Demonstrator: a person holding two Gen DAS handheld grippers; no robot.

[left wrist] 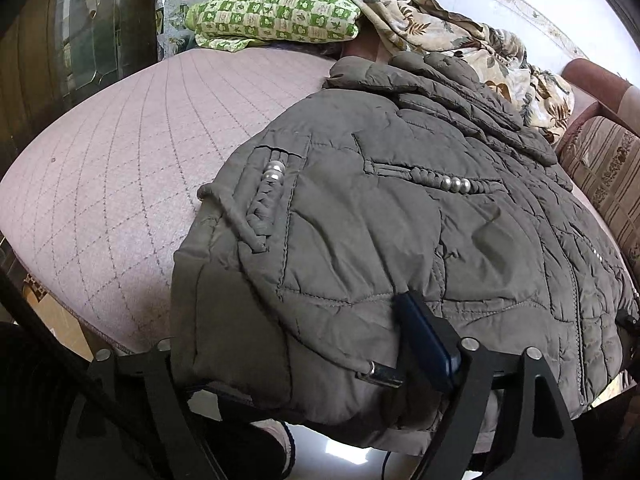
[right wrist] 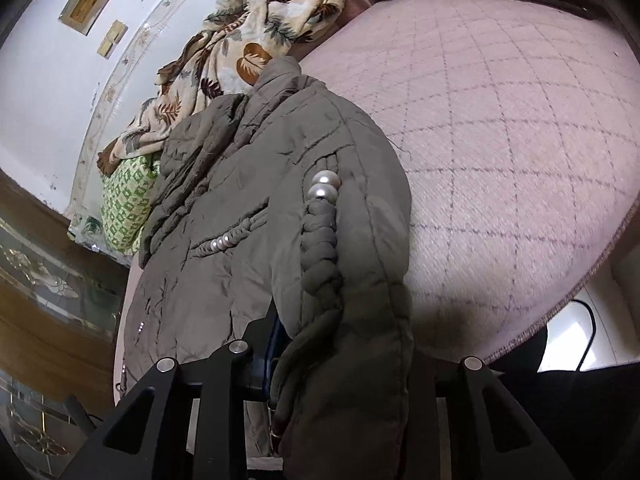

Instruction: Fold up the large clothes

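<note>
A grey-brown quilted jacket [left wrist: 380,216] lies spread on a bed [left wrist: 112,168] covered in pale pink cloth with a thin dark diamond grid, filling the centre and right of the left wrist view and the centre of the right wrist view. At the top of the left view a green-and-white checked pillow [left wrist: 276,8] sits against the wall, with a crumpled cream blanket [left wrist: 452,28] printed with brown leaves beside it, its edge touching the jacket's collar. A striped headboard [left wrist: 604,168] shows at the right edge. The jacket is puffy and creased, with stitched panels, braided cord trims and rows of silvery beads [left wrist: 456,184]. A cord with a metal tip [left wrist: 380,372] hangs at its near hem. The left gripper [left wrist: 316,360] has its fingers wide apart, the hem lying between them; one blue pad [left wrist: 428,340] rests against the cloth, the other is hidden under the fold. The right gripper [right wrist: 344,364] has a braided sleeve [right wrist: 340,300] bunched between its fingers; whether they press on it cannot be told, since the cloth hides the pads.
</note>
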